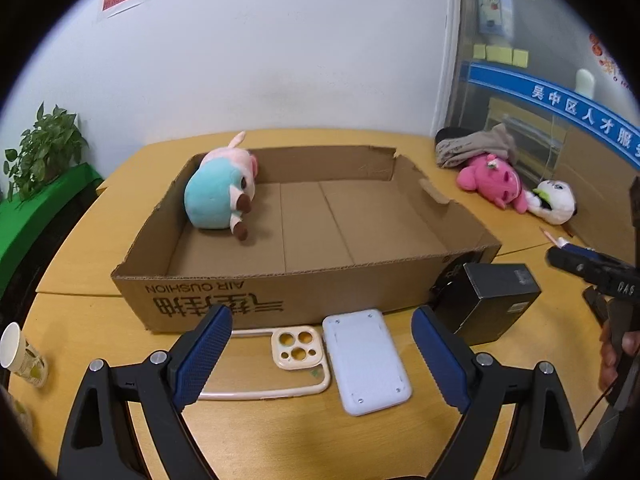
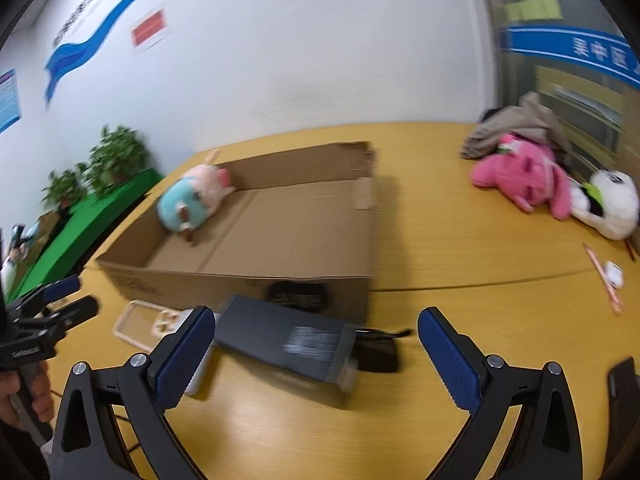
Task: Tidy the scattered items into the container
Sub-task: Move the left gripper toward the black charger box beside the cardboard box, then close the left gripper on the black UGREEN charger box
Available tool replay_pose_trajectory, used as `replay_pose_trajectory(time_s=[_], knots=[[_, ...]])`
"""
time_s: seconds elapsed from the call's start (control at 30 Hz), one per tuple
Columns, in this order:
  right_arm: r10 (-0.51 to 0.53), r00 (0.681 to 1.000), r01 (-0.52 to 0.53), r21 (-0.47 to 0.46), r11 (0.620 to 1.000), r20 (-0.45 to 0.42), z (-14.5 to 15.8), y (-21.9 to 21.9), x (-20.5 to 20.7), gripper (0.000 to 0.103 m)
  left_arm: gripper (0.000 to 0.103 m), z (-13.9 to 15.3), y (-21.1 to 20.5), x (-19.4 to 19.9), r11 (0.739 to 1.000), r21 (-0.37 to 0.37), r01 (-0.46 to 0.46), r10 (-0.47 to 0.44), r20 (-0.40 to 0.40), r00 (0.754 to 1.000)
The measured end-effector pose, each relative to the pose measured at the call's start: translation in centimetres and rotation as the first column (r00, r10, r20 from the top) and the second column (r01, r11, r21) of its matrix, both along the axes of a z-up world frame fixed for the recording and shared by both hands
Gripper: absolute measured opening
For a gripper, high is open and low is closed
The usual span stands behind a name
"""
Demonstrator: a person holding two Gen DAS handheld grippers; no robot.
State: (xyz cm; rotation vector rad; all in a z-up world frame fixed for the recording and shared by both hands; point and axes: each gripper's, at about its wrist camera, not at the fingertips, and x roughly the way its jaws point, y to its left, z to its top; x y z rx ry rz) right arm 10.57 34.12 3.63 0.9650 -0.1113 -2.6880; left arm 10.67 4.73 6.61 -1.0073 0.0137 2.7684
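Box point(image 1: 304, 280) on table point(image 1: 520, 240): one plush point(image 1: 220, 196) inside at far left. Outside, near wall: phone case point(image 1: 296, 350), white pad point(image 1: 366, 364), black carton point(image 2: 284, 340). Both the left gripper point(image 1: 320, 356) and the right gripper point(image 2: 316, 356) are spread and empty; best straddle the carton squarely, clamp its long sides, lift clear of the rim.

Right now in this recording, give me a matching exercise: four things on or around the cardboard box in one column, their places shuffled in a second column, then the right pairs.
Things
1. teal and pink plush
2. white device
3. pink plush
4. paper cup

Places
A. on the table between the left gripper's open fingers
B. near the table's edge, far left in the left wrist view
C. inside the cardboard box, in a far corner
D. on the table to the right of the box, beside a white plush

Pairs: 1-C, 2-A, 3-D, 4-B
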Motion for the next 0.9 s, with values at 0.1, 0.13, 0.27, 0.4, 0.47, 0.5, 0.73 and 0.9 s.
replay_pose_trajectory(time_s=[0.1,0.13,0.27,0.4,0.47,0.5,0.73,0.9], knots=[[-0.055,0.998,0.056,-0.026,0.998,0.037,-0.6,2.3,-0.5,0.103,0.091,-0.2,0.7,-0.4,1.0,0.01,0.028,-0.028,0.022,0.999],[-0.065,0.997,0.067,-0.046,0.997,0.048,-0.7,3.0,-0.5,0.103,0.091,-0.3,1.0,-0.6,0.999,0.008,0.037,-0.037,0.029,0.999],[-0.077,0.994,0.085,-0.102,0.991,0.081,-1.4,4.7,-0.3,0.103,0.091,-1.3,2.0,-1.8,0.995,0.041,0.09,-0.093,0.074,0.993],[-0.076,0.987,0.094,-0.123,0.988,0.142,-2.6,5.6,-0.9,0.103,0.091,-2.2,3.8,-3.4,0.986,0.103,0.134,-0.147,0.133,0.98],[-0.054,0.984,0.083,-0.171,0.982,0.167,-3.0,5.9,-1.1,0.103,0.091,-2.6,5.3,-4.2,0.976,0.125,0.178,-0.197,0.154,0.968],[-0.046,0.984,0.079,-0.187,0.979,0.175,-3.1,5.9,-1.1,0.103,0.091,-2.9,6.1,-4.6,0.972,0.131,0.195,-0.215,0.17,0.962],[0.052,0.977,0.004,-0.264,0.965,0.206,-4.2,4.3,-2.5,0.103,0.091,-4.3,10.2,-7.6,0.918,0.269,0.29,-0.351,0.217,0.911],[0.13,0.962,-0.049,-0.317,0.947,0.239,-5.9,2.9,-3.7,0.087,0.079,-5.8,10.6,-9.5,0.856,0.448,0.258,-0.404,0.268,0.875]])
